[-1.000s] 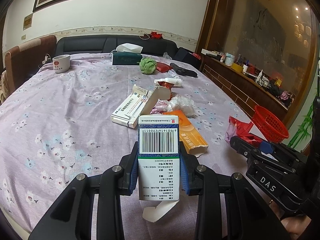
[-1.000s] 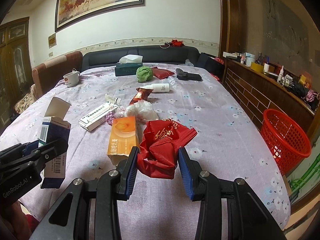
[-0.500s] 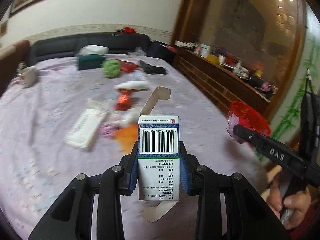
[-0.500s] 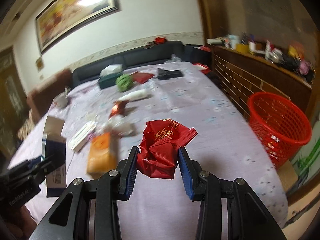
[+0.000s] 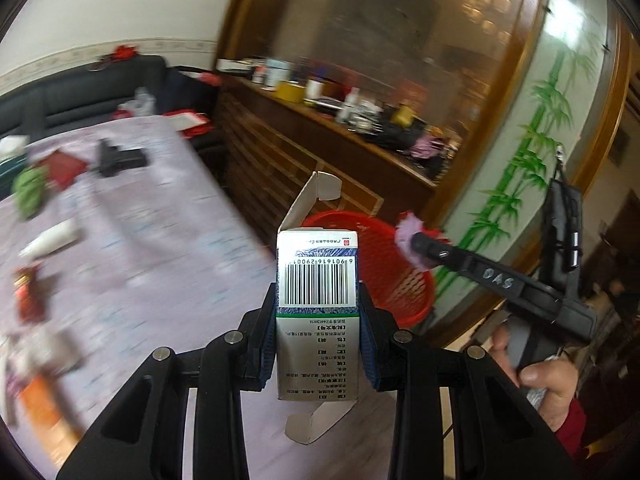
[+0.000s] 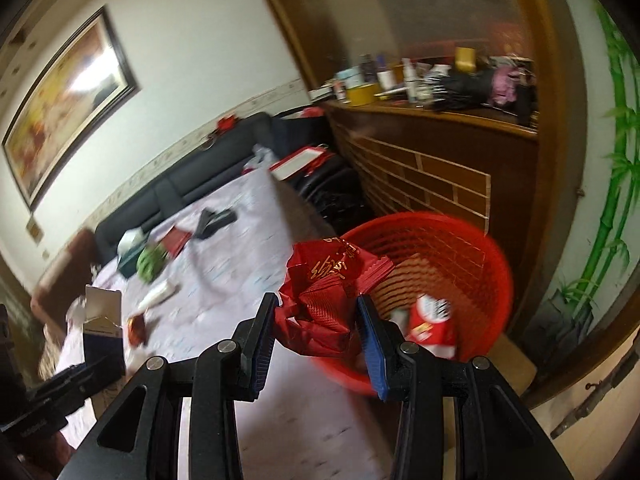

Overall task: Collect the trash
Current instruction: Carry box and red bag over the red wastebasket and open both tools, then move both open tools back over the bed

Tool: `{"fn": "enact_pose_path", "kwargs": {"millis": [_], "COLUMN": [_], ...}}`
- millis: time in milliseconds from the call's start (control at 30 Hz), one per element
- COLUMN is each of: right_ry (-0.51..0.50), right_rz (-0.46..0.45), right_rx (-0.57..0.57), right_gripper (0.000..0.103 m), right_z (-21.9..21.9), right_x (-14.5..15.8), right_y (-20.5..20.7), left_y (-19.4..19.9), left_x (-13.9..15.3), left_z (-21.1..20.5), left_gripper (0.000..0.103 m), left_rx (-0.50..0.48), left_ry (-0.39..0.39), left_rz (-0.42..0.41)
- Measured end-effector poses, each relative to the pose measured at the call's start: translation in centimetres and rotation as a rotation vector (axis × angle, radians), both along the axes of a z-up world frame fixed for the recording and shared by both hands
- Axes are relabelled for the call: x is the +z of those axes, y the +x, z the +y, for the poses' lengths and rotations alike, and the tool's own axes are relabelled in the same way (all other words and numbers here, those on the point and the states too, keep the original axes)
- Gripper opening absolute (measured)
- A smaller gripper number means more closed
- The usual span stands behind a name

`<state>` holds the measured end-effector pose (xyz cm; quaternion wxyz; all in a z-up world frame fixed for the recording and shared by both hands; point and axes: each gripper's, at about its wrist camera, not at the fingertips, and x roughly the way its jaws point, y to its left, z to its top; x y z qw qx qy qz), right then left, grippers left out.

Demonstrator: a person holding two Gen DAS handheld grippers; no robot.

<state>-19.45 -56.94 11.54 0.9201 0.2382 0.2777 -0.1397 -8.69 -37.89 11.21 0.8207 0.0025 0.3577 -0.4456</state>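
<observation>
My left gripper (image 5: 317, 334) is shut on a white and blue medicine box (image 5: 316, 312) with a barcode and open flaps. It hangs over the table's right edge, with the red mesh basket (image 5: 394, 280) just beyond it. My right gripper (image 6: 317, 334) is shut on a crumpled red wrapper (image 6: 324, 300) with gold lettering, held at the near rim of the red basket (image 6: 460, 248). Red and white trash (image 6: 430, 320) lies inside the basket. The right gripper (image 5: 424, 246) also shows in the left wrist view, and the box (image 6: 102, 330) at the left of the right wrist view.
More litter lies on the purple flowered tablecloth (image 6: 224, 280): a green ball (image 6: 151, 260), a white tube (image 6: 158, 294), a black pouch (image 6: 214, 222), a red packet (image 6: 176, 238). A wooden sideboard (image 6: 432, 160) crowded with bottles stands behind the basket. A hand (image 5: 548, 384) grips the right tool.
Both grippers have swung right from over the table's middle to its right edge by the red basket, each still holding its item. The right one has rolled, so its view is tilted.
</observation>
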Motion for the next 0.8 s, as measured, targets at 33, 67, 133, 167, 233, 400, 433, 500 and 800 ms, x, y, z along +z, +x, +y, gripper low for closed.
{"fn": "enact_pose_path", "kwargs": {"millis": [33,67,133,167,233,400,433,500,800], "right_ry": [0.009,0.019,0.043,0.049,0.054,0.066,0.068,0.07,-0.038], "right_rz": [0.003,0.005,0.007,0.009,0.014,0.037,0.043,0.038,0.021], "right_rx": [-0.012,-0.02,-0.03,-0.041,-0.059,-0.078,-0.081,-0.082,-0.048], "right_gripper": [0.043,0.043,0.043,0.043,0.044,0.054,0.056,0.056,0.062], "right_z": [-1.1,-1.9,-3.7,-4.3,-5.5,-7.6,-7.9,-8.0,-2.3], "right_x": [0.0,-0.1,-0.2,-0.3,-0.5,-1.3,-1.5,-1.5,0.0], "right_y": [0.0,0.1,0.4,0.6,1.0,2.2,2.2,2.0,0.7], "left_y": [0.4,0.6,1.3,1.7,2.6,3.9,4.0,3.8,0.3], "left_x": [-0.1,-0.2,-0.7,-1.0,-1.7,-2.7,-2.7,-2.5,-1.3], "left_z": [-1.8,-3.1,-5.9,-6.8,-8.9,-9.7,-9.3,-7.7,-0.2], "left_gripper": [0.033,0.033,0.033,0.033,0.035,0.059,0.059,0.06,0.072], "left_rx": [-0.023,-0.039,-0.057,-0.06,-0.071,-0.041,-0.039,-0.016,0.033], "left_ry": [-0.006,-0.011,-0.01,-0.01,-0.017,-0.016,-0.013,-0.016,0.038], "left_rz": [0.017,0.03,0.047,0.055,0.077,0.111,0.112,0.102,-0.006]}}
